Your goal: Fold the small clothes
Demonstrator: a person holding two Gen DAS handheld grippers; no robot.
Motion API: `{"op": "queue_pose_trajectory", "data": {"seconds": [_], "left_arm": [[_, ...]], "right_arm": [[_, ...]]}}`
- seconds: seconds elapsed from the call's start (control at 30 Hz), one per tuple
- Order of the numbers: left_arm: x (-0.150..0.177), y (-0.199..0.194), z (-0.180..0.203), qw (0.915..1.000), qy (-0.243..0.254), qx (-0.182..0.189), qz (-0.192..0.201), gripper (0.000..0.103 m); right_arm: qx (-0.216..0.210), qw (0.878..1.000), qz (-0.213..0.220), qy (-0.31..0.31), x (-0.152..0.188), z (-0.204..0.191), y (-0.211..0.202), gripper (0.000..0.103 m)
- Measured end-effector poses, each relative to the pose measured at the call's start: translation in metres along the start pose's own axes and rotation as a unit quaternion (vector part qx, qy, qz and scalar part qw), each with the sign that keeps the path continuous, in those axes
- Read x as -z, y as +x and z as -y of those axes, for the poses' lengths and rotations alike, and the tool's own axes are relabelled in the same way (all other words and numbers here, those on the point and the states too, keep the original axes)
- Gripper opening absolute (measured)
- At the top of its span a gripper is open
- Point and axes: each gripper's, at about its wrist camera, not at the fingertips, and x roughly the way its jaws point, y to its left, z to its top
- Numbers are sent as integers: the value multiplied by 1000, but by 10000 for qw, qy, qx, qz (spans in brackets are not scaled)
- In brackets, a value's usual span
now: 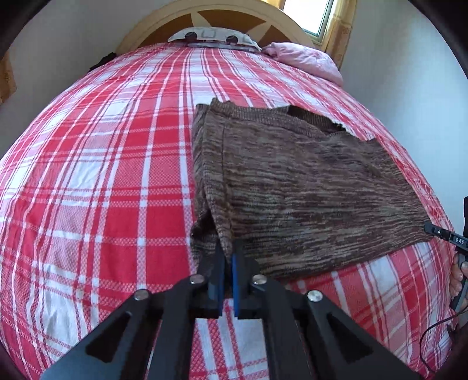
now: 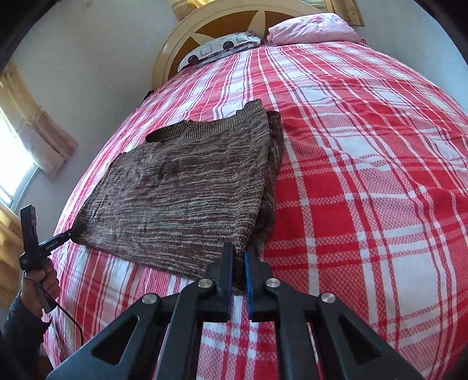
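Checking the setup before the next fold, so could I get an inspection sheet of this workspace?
Surface: red and white plaid bedspread, lying mostly smooth.
Job's things: one brown knit sweater lying flat, one side folded in.
Clutter: nothing seen; only a patterned pillow and a pink pillow at the head.
Grippers: left gripper and right gripper each have their jaws pinched on a near sweater corner.
Cables: a black cable hangs from the left gripper's handle.
Surroundings: headboard, window, curtain.
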Motion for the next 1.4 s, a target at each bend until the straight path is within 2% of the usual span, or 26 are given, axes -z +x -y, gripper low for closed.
{"op": "queue_pose_trajectory", "data": {"seconds": [0.2,0.33,0.43,0.5,0.53,0.57,0.6,0.63,0.67,0.7,0.83,0.9,0.93,0.97,1.0,1.03,1.13,1.17,1.23,1.33,1.37,1.4], "left_arm": [[3,4,-1,10000,-62,43,-32,3],[9,0,4,9999,136,10,-48,3],[8,-4,5,9992,271,-253,165,7],[5,-14,2,9992,161,-130,357,8],[3,-19,2,9987,145,-138,466,15],[1,-25,2,9978,168,-258,583,36],[-1,-28,1,9972,165,-354,640,51],[-3,-28,0,9968,124,-390,690,72],[-4,-27,-1,9967,95,-367,712,72],[-5,-24,-2,9972,73,-310,672,72],[-9,-3,-2,9991,-68,-138,383,70],[-6,8,-2,9996,-206,44,176,57],[-4,14,-2,9996,-269,84,58,43],[-2,14,-1,9996,-268,29,99,34],[-1,14,0,9996,-221,64,135,19],[-1,15,0,9996,-208,195,55,6],[-1,13,-6,9990,-331,289,12,6],[0,12,-6,9993,-264,251,18,13],[2,10,-7,9998,-162,65,63,15],[4,6,-11,9999,-68,74,58,17],[5,4,-11,10000,-28,-9,78,21],[6,1,-10,9996,8,-264,97,45]], "right_arm": [[-48,9999,-90,92,5,5,6,6],[59,9998,-159,-105,16,-1,-2,5],[63,9998,-137,-137,18,1,-2,5],[-4,9999,-40,-147,17,1,-3,6],[-9,10000,0,-83,17,1,-5,6],[-8,10000,19,-27,17,1,-6,9],[-4,10000,52,-6,18,0,-7,27],[-10,10000,86,-13,18,-1,-9,43],[-49,9999,136,-22,19,-3,-11,69],[-87,9997,210,-35,19,-5,-14,73],[-61,9992,395,-84,15,-14,-18,73],[7,9987,500,-16,10,-16,-19,73],[-37,9986,522,6,8,-17,-19,73],[-70,9987,501,15,6,-18,-16,73],[-64,9988,476,12,5,-19,-14,73],[-36,9990,441,-8,3,-20,-10,73],[135,9991,399,78,0,-16,-2,73],[150,9989,413,171,0,-14,-2,73],[142,9986,450,226,1,-15,-4,73],[134,9987,478,-59,4,-34,-9,73],[185,9984,501,-183,5,-42,-10,73],[199,9977,505,-417,6,-54,-12,73]]}}
